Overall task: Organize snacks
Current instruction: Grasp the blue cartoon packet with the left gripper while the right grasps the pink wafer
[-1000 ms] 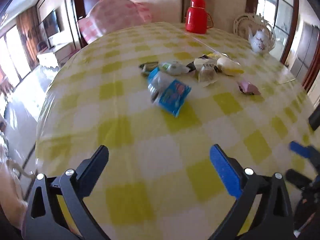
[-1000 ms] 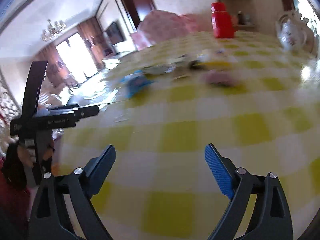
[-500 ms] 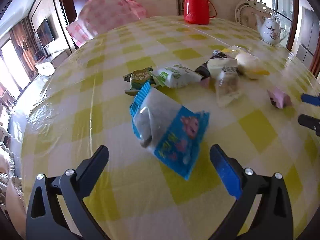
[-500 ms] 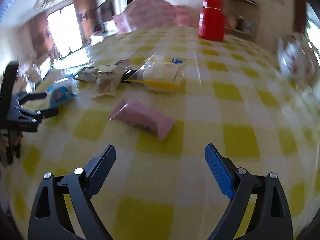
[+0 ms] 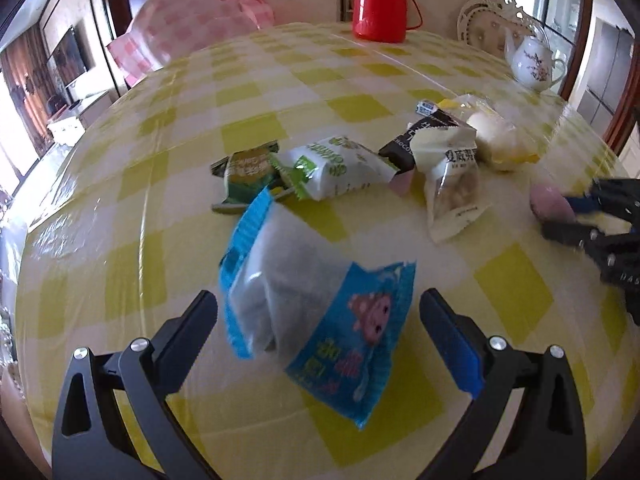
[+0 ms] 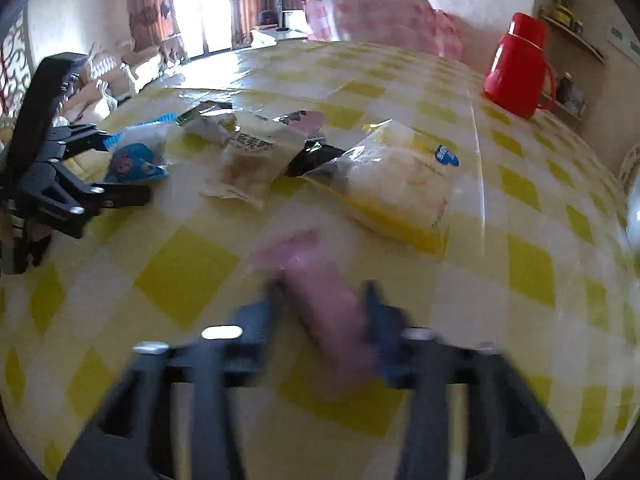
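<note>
Snack packets lie in a loose heap on the yellow-checked table [image 5: 256, 128]. A blue-and-white packet [image 5: 312, 312] with a pink cartoon lies between the fingers of my left gripper [image 5: 318, 304], which is open and not pressing on it. The right wrist view is blurred. There my right gripper [image 6: 322, 296] is closing its jaws against both sides of a small pink packet [image 6: 320, 300]. The left wrist view has the same pink packet [image 5: 550, 204] at the right edge, in the right gripper [image 5: 572, 216]. The left gripper [image 6: 128, 166] and blue packet [image 6: 136, 160] show at the left of the right wrist view.
The heap holds a green-and-white packet [image 5: 340, 168], a dark green one [image 5: 246, 172], a white clear-window packet [image 5: 452, 184], a dark chocolate wrapper [image 5: 404, 144] and a yellow-edged bun bag [image 6: 396, 184]. A red thermos [image 5: 382, 4] and white teapot [image 5: 532, 64] stand at the far side.
Both grippers moved in over the table toward the heap. The left came around the blue packet. The right rolled, reached the pink packet and closed from wide open.
</note>
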Motion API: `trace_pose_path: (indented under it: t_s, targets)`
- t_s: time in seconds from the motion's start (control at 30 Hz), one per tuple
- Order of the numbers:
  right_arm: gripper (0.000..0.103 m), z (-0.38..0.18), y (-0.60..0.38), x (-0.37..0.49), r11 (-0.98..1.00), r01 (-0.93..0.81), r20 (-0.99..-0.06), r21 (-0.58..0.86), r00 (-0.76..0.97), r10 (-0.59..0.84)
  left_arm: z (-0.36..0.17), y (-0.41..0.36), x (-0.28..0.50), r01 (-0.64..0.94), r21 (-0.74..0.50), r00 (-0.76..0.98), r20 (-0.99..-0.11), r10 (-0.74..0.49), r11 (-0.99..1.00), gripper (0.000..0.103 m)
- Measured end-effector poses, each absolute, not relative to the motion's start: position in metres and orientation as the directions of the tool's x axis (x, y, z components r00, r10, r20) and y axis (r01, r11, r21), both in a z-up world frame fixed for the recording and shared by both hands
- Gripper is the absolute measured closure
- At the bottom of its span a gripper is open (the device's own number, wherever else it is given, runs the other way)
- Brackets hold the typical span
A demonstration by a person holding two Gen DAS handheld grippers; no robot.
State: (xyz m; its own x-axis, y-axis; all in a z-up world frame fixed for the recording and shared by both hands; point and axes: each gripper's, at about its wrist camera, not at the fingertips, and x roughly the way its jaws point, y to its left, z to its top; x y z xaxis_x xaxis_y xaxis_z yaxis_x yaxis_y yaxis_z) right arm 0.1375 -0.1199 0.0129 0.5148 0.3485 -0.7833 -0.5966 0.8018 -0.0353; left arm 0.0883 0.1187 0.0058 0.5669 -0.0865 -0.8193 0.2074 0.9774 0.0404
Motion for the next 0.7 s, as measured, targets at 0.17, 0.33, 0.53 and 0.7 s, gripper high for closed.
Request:
trace_pose_path:
  t_s: [0.17, 0.33, 0.53, 0.7]
  targets:
    - [0.082, 0.024, -0.136, 0.107, 0.869, -0.494, -0.744, -0.001, 0.582, 0.330, 0.008, 0.106, 0.082, 0.294, 0.045, 0.580, -0.803, -0.141, 0.955, 0.033]
    - [0.082, 0.031, -0.151, 0.086, 0.906, -0.416, -0.708, 0.070, 0.620, 0.340, 0.011, 0.086, 0.065, 0.311, 0.104, 0.619, -0.776, -0.118, 0.945, 0.051]
    - [0.082, 0.026, -0.171, 0.075, 0.932, -0.319, -0.705, 0.175, 0.620, 0.344, 0.012, 0.061, 0.047, 0.333, 0.057, 0.606, -0.778, -0.167, 0.941, 0.051]
    - [0.082, 0.027, -0.183, 0.063, 0.925, -0.289, -0.687, 0.247, 0.621, 0.378, 0.010, 0.034, 0.029, 0.361, 0.028, 0.590, -0.781, -0.205, 0.932, 0.051]
